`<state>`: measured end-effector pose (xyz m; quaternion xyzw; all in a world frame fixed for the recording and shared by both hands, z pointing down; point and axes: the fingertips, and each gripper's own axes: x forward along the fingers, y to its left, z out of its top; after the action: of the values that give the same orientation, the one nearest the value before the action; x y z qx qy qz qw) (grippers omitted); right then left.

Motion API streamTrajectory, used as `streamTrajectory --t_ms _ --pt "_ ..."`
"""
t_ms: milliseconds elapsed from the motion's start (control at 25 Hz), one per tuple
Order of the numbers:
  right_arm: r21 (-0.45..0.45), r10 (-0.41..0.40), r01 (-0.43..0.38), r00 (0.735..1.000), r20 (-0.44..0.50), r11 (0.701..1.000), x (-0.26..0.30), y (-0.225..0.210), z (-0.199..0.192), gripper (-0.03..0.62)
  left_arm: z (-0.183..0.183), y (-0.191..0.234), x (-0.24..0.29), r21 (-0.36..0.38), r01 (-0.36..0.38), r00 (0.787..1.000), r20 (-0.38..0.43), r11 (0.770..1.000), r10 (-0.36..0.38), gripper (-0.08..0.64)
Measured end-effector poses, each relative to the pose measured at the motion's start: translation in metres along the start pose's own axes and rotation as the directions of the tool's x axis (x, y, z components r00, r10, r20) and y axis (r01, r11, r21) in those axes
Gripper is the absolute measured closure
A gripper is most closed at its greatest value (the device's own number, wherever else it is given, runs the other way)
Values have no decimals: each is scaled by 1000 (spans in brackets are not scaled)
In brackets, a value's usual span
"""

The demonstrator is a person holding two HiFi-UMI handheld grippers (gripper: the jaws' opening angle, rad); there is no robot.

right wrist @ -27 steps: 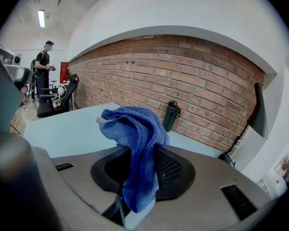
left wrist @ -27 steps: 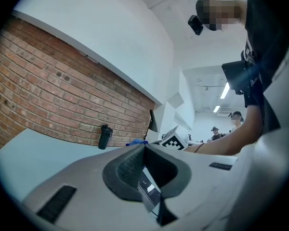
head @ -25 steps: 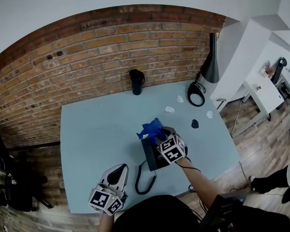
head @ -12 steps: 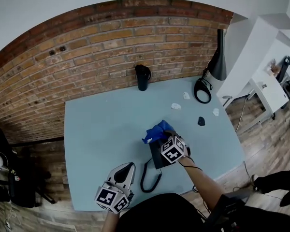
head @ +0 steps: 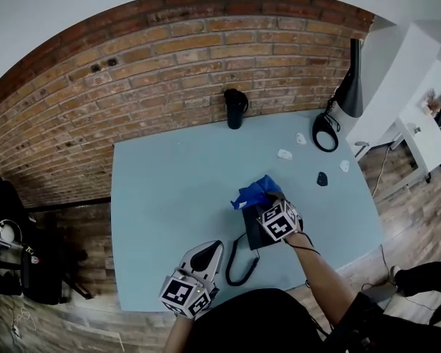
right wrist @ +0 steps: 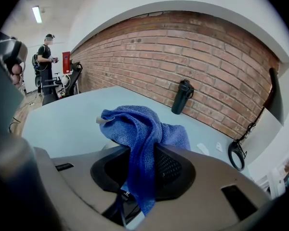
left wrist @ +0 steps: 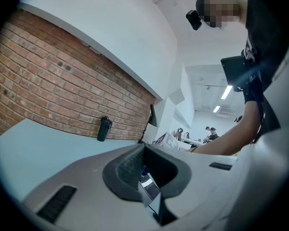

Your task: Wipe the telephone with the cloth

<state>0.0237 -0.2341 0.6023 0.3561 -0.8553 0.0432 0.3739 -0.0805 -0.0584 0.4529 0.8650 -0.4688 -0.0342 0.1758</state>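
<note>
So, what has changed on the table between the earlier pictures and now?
Nothing clearly moved against the pale blue table; only the head view shifted. The right gripper stays shut on the blue terry cloth over the black desk telephone. The left gripper stays shut and empty near the table's front edge.

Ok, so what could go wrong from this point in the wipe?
1. The left gripper sits apart from the telephone, so nothing steadies it, and a wiping push may slide it.
2. The cord loops loosely on the table beside the telephone and could snag.
3. The right gripper pinches only a fold of the cloth, which may pull free.
</note>
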Motion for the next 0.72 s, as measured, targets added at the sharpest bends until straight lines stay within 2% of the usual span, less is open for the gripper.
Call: streamTrajectory --t_ms 480,720 --pt "39 -9 10 1000 -26 999 -2 11 -7 463 -14 -20 4 8 39 998 -45 999 -39 546" --pt "58 -3 4 1000 -30 998 -2 14 -8 463 -15 -14 -4 4 23 999 -39 1000 -23 546"
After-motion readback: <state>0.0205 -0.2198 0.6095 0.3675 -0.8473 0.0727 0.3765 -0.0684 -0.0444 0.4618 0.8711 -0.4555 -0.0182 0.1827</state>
